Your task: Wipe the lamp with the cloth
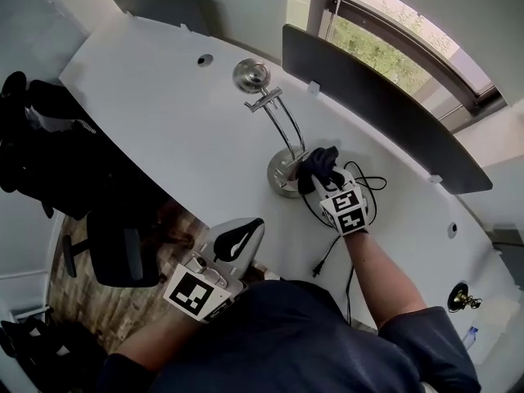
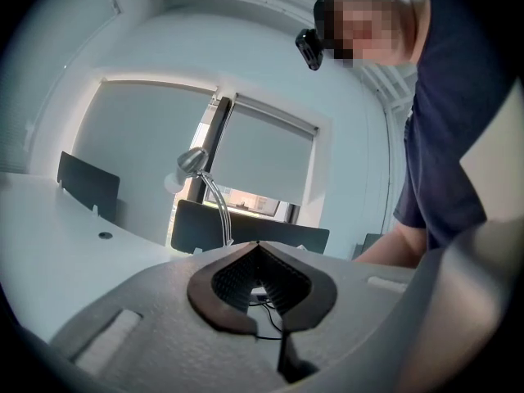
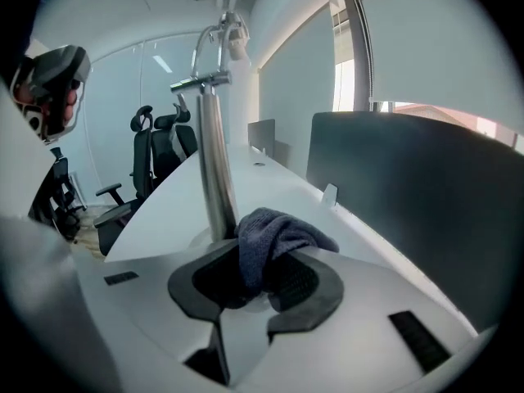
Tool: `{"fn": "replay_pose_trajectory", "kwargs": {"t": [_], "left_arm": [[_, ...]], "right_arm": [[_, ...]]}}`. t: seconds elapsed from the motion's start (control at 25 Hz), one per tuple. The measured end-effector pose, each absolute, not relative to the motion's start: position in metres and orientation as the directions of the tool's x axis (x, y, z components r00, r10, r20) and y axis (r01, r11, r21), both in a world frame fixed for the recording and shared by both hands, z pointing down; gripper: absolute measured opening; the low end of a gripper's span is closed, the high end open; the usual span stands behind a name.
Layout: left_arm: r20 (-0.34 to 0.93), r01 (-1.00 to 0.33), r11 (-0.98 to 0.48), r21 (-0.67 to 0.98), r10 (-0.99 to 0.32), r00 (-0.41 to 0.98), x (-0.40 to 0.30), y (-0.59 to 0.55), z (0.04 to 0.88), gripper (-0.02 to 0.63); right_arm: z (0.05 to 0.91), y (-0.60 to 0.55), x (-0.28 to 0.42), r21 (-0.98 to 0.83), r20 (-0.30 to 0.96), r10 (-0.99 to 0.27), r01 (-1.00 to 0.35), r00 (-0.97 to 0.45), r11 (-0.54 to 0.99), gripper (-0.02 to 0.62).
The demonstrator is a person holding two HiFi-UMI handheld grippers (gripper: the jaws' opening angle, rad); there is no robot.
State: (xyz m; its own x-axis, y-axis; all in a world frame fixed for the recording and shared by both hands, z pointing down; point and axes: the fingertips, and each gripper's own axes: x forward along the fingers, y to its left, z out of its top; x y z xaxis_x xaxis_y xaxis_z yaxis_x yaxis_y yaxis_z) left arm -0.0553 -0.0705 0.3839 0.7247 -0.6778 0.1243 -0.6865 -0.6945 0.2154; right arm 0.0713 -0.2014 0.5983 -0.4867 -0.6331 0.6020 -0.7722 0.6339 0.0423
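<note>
A chrome desk lamp stands on the white table (image 1: 164, 113), with its round head (image 1: 251, 75) far out, a curved double arm and a round base (image 1: 282, 174). My right gripper (image 1: 322, 176) is shut on a dark grey cloth (image 1: 318, 162) and holds it against the base at the foot of the stem. In the right gripper view the cloth (image 3: 274, 234) bulges from the jaws of the right gripper (image 3: 255, 256), beside the stem (image 3: 214, 178). My left gripper (image 1: 244, 229) hovers at the table's near edge, shut and empty, its tips (image 2: 258, 246) pointing toward the lamp (image 2: 196, 164).
A dark divider panel (image 1: 377, 105) runs along the table's far side under the window. A black cable (image 1: 327, 256) trails from the lamp base to the near edge. A black office chair (image 1: 115, 252) stands on the floor at the left.
</note>
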Motion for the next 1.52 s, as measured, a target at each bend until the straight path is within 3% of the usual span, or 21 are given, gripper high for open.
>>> {"fn": "replay_pose_trajectory", "kwargs": {"t": [0.64, 1.16, 1.52], "left_arm": [[0.051, -0.605, -0.773, 0.190, -0.608, 0.793, -0.063, -0.041, 0.357, 0.003], [0.069, -0.564, -0.809, 0.166, -0.561, 0.825, -0.064, -0.035, 0.355, 0.003], [0.082, -0.551, -0.821, 0.151, -0.545, 0.834, -0.063, -0.033, 0.353, 0.003]], "right_arm": [[0.516, -0.087, 0.028, -0.069, 0.518, -0.661, -0.797, -0.543, 0.600, 0.107], [0.400, -0.044, -0.019, -0.125, 0.314, -0.688, -0.747, -0.654, 0.653, 0.107], [0.365, -0.036, -0.026, -0.122, 0.213, -0.699, -0.729, -0.683, 0.674, 0.107]]}}
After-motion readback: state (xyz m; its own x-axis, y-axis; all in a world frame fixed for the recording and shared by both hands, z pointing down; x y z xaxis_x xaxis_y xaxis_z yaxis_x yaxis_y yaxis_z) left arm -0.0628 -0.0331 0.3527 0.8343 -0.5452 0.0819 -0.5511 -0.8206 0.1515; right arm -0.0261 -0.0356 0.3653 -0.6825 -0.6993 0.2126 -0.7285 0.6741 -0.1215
